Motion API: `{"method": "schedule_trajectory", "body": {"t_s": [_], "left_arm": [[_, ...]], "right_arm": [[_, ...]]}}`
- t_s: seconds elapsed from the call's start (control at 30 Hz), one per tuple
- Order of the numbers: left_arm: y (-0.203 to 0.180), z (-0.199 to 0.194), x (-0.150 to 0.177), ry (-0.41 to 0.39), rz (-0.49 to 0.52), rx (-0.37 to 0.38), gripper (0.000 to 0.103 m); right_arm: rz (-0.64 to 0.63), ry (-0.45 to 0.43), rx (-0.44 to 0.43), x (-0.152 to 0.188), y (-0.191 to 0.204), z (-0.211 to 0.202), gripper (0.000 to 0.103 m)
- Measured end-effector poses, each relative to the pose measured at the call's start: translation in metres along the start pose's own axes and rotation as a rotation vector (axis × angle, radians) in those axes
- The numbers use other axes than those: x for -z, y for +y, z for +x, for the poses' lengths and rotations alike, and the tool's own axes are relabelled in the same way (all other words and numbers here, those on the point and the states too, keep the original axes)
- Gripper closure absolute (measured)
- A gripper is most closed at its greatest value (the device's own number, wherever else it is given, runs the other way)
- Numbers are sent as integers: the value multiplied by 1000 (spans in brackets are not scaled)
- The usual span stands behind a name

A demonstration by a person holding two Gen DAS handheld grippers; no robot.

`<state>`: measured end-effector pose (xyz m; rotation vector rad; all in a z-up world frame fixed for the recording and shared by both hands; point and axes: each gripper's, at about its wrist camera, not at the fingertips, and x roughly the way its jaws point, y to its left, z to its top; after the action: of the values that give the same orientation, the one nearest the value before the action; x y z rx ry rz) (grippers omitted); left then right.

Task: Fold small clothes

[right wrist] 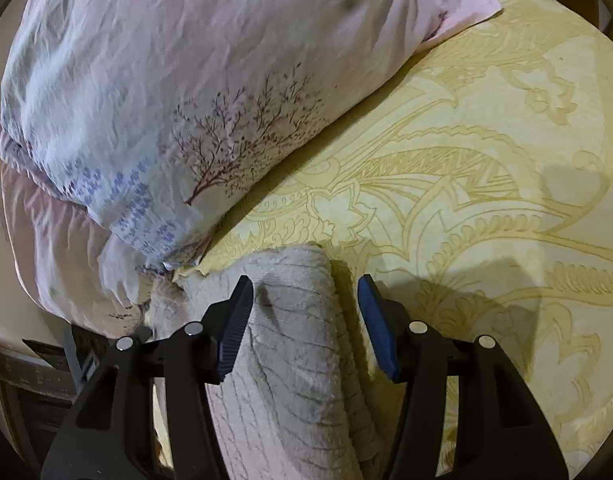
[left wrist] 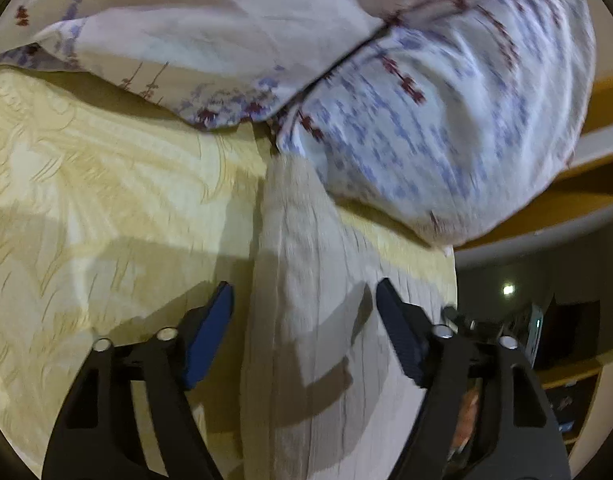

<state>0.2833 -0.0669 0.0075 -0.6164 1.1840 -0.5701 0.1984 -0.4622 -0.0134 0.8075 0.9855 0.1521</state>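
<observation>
The left gripper (left wrist: 304, 294) stands with its jaws wide apart. Its two black arms rise from the lower edge of the left wrist view and lean outward. Each arm ends in a blue ribbed pad (left wrist: 210, 332), and the pads face each other across the gap. The fingertips touch nothing.

The right gripper (right wrist: 304, 288) has the same pose, jaws spread. Its left pad (right wrist: 235, 330) lies against the cloth (right wrist: 290, 352) that passes between the fingers. Its right pad is apart from that cloth. Two silver screws show on each arm of both grippers.
</observation>
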Motion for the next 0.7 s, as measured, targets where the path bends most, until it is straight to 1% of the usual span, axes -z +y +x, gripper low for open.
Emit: {"method": "schedule_trajectory", "body": {"t_s": [0.03, 0.07, 0.1, 0.13, 0.23, 0.3, 0.37, 0.4, 0.43, 0.47, 0.53, 0.6, 0.7], "left_arm": [[0, 3, -5, -2, -6, 4, 46], [1, 6, -9, -5, -12, 9, 51], [1, 8, -12, -6, -17, 12, 62], [0, 9, -14, -6, -14, 8, 71], [-5, 9, -17, -20, 20, -3, 90], [-7, 3, -15, -31, 31, 14, 93], [-8, -10, -14, -64, 53, 48, 95], [-7, -15, -13, -77, 62, 50, 95], [-6, -17, -13, -88, 74, 40, 96], [-3, -16, -14, -88, 77, 15, 96], [4, -11, -15, -79, 56, -17, 97], [8, -6, -16, -75, 48, -41, 97], [5, 1, -15, -65, 80, -84, 97]], "right_arm": [[-10, 1, -9, 1, 1, 1, 70], [-18, -5, -12, 1, 2, 1, 79], [-33, -18, -16, 2, 5, -2, 81], [-54, -31, -28, 3, 7, -5, 90], [-119, -92, -55, 6, 20, -22, 94], [-154, -144, -80, 7, 27, -37, 94], [-191, -217, -121, 12, 33, -54, 94], [-205, -252, -117, 14, 32, -59, 94], [-206, -260, -101, 14, 30, -61, 94], [-192, -243, -49, 12, 23, -54, 94], [-136, -164, 58, 9, 5, -31, 94], [-109, -126, 99, 9, -4, -17, 94], [-107, -103, 144, 7, -5, -6, 94]]}}
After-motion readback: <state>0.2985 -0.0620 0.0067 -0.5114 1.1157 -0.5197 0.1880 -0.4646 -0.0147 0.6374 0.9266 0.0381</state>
